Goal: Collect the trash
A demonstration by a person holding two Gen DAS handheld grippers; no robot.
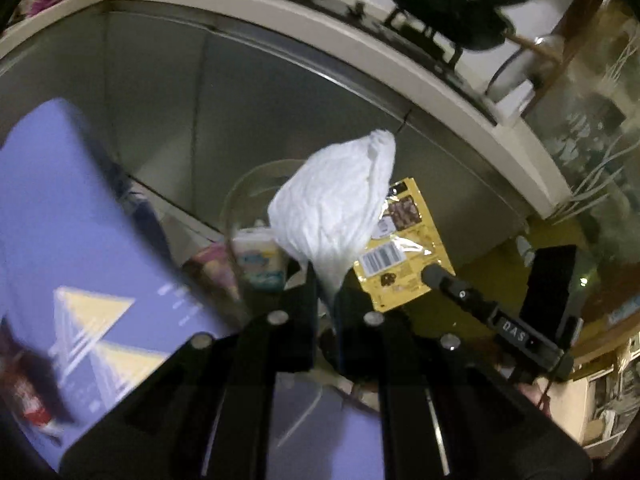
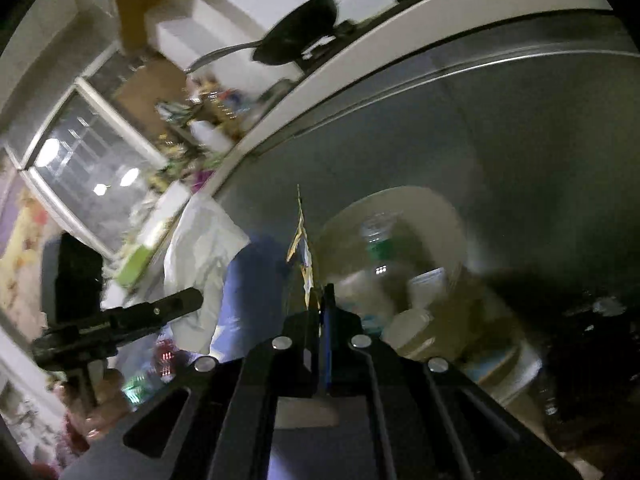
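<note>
Between the left gripper's clenched jaws hung a crumpled white tissue, light and soft, pinched by its tail. Only that view showed the yellow wrapper's flat, crinkly face; edge-on, it stood nipped in the right gripper, the bin just beyond.

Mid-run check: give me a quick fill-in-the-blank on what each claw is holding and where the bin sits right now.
1. The left claw is shut on a crumpled ____ tissue.
2. The right claw pinches a flat wrapper whose colour is ____.
3. The bin beyond the claws is see-through and already holds a ____ with a green band.

Missing words: white; yellow; bottle
</note>
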